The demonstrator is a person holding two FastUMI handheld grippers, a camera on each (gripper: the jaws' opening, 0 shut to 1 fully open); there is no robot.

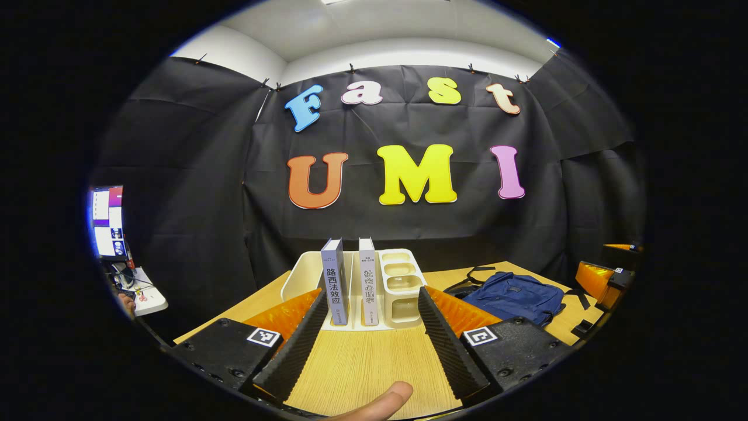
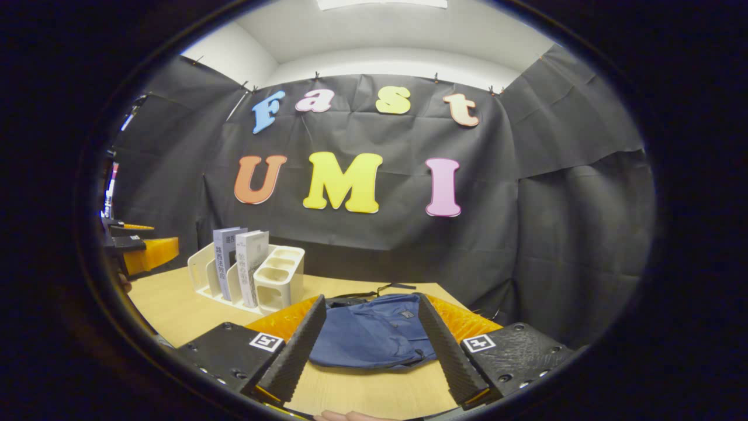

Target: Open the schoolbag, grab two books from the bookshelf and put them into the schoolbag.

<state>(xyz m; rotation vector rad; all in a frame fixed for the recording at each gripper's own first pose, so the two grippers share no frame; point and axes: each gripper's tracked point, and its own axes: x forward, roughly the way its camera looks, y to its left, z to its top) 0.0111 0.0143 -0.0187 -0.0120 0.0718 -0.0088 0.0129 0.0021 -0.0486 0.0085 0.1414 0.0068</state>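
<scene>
The blue schoolbag (image 2: pixel 374 330) is laid flat on the wooden counter (image 1: pixel 362 368), just beside the white bookshelf (image 1: pixel 403 283), in which two books (image 1: pixel 350 280) are stood upright. The left claw (image 1: pixel 370 339) and right claw (image 2: pixel 370 345) are both held released, apart from everything.

Matt cloth, smooth plastic, wood grain

A soft matt blue cloth schoolbag (image 2: pixel 374 333) lies lower centre on the pale wood-grain tabletop (image 1: pixel 362 362); the glossy smooth cream plastic bookshelf (image 1: pixel 403 286) holds two paper-covered books (image 1: pixel 350 280).
</scene>
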